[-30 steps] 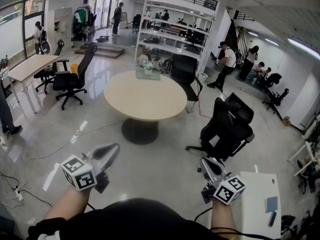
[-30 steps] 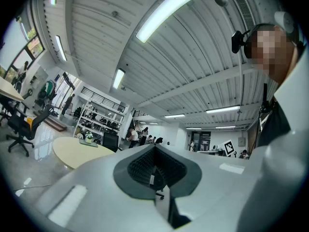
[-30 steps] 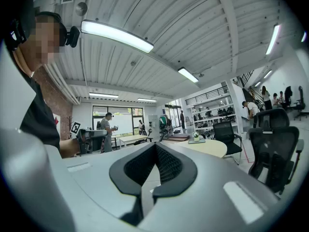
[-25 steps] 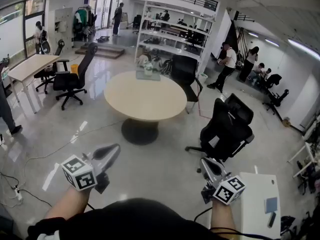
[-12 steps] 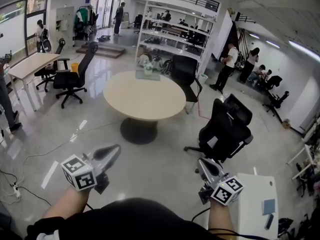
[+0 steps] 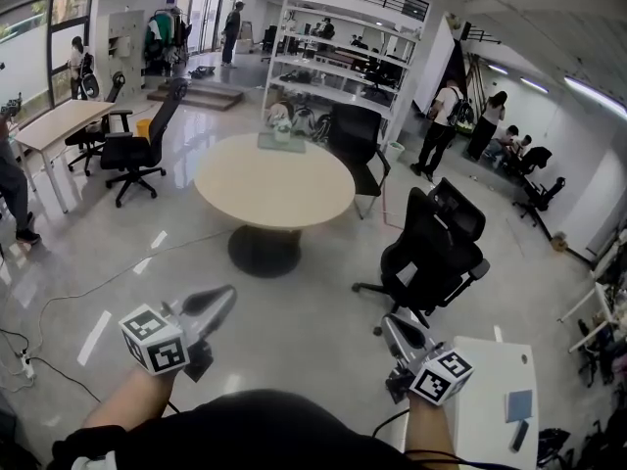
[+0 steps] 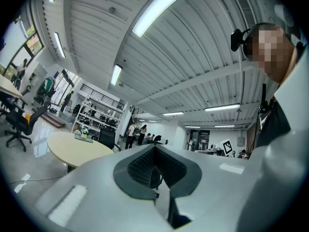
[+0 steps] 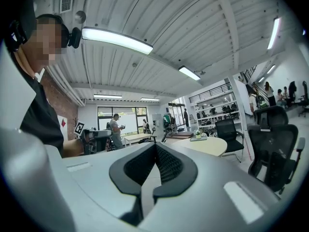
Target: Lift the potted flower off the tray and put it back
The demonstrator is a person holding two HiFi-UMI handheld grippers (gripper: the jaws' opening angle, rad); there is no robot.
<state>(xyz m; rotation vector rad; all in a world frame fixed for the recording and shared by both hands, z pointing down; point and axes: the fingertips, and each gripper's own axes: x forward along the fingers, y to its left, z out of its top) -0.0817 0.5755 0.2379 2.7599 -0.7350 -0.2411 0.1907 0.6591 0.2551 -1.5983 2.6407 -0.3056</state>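
— Where do we find the potted flower (image 6: 283,125)?
— We see it on the tray (image 6: 297,146), at the far edge of the round worktop (image 6: 274,189) ahead of us.
— And around that?
— Shelves (image 6: 338,71) stand behind it, a chair (image 6: 436,248) to its right, and a desk (image 6: 54,125) far to the left.

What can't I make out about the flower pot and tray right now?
- Potted flower: too small in every view to tell its pot's shape or where to grip it.
- Tray: in the head view it is far off and tiny, so its rim can't be made out.
- Table: in the left gripper view it is partly hidden behind the left hand-held gripper.
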